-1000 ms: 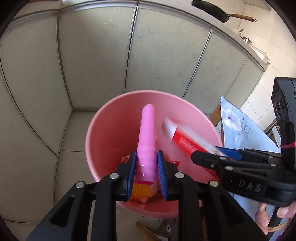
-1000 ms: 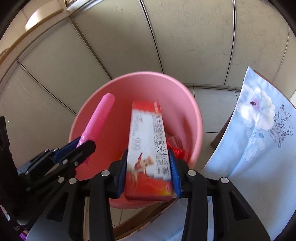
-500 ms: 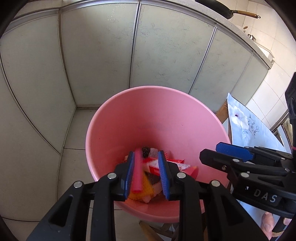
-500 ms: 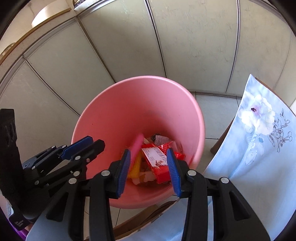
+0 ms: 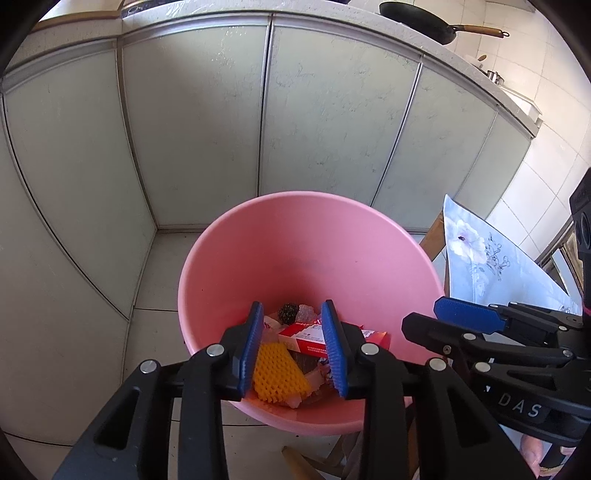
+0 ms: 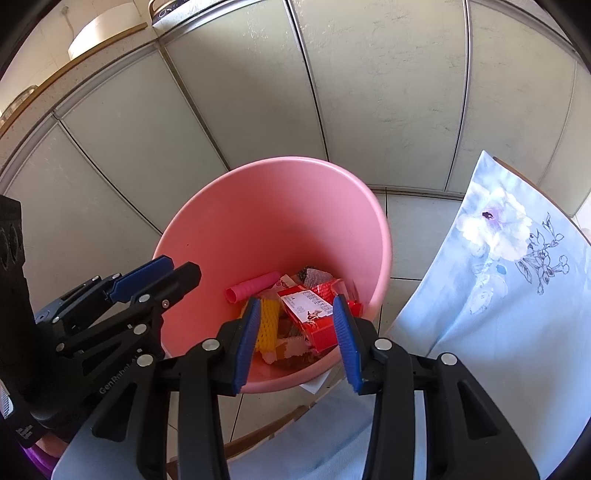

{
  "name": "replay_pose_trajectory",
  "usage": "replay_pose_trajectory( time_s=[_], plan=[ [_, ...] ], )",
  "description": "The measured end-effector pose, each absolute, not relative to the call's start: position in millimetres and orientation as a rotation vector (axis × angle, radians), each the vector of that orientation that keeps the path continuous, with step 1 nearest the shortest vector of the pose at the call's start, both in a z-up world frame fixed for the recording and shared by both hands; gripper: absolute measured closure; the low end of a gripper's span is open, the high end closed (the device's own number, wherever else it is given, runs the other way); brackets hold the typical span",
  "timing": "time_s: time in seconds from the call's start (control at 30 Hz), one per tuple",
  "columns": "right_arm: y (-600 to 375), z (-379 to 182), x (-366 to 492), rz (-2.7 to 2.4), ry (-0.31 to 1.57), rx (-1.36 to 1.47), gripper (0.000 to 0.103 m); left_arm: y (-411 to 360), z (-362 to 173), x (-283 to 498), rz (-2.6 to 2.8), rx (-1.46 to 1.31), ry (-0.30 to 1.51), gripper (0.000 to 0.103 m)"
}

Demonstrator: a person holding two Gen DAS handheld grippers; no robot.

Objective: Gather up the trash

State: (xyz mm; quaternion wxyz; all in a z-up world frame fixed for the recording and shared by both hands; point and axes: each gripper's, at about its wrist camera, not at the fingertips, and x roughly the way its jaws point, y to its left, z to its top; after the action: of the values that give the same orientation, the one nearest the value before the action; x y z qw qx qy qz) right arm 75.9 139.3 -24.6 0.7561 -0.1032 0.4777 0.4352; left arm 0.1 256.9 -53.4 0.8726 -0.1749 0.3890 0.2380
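Round pink plastic bucket (image 5: 295,258) on the tiled floor, in front of the pale cabinet doors (image 5: 192,122). Trash heaped at its bottom: red-and-white cardboard carton (image 6: 310,314) lying slantwise on top, toward the bucket's right wall; pink ribbed plastic tube (image 6: 253,290) flat against the left wall, open end showing; yellow foam fruit netting (image 5: 279,373) under the near rim; dark crumpled scrap (image 5: 288,313) toward the far wall.

Handling, judged: all light. Carton stiff but crushable — best taken across its narrow faces, near the middle. Tube smooth, likely to roll or slip; grip across the ribbed section. Netting soft, springy, collapses under the pads; pinch any fold. Nothing fragile apparent.

Left gripper (image 5: 293,350) above the bucket's near rim, angled steeply down into it; jaws opening, moderately apart, nothing between the pads, trash visible well below through the gap. Right gripper (image 6: 297,341) alongside, likewise tilted down over the near rim; jaws part-way open, empty. Both bodies side by side, close but apart.

Floral pale-blue cloth (image 6: 498,277) draped over a wooden edge just right of the bucket. Dark frying pan (image 5: 417,16) on the counter, far back.
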Motion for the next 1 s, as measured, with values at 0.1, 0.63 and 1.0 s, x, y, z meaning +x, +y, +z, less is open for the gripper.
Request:
replay_pose_trajectory(
  time_s=[0.1, 0.63, 1.0],
  plan=[
    [137, -28, 76, 0.95, 1.038, -0.217, 0.062, 255, -49, -1, 0.502, -0.366, 0.805, 0.071],
    [101, -9, 56, 0.936, 0.896, -0.2, 0.062, 234, -22, -14, 0.504, -0.326, 0.754, 0.066],
    [81, 5, 45, 0.944, 0.836, -0.174, 0.062, 213, -4, -22, 0.498, -0.302, 0.72, 0.066]
  ],
)
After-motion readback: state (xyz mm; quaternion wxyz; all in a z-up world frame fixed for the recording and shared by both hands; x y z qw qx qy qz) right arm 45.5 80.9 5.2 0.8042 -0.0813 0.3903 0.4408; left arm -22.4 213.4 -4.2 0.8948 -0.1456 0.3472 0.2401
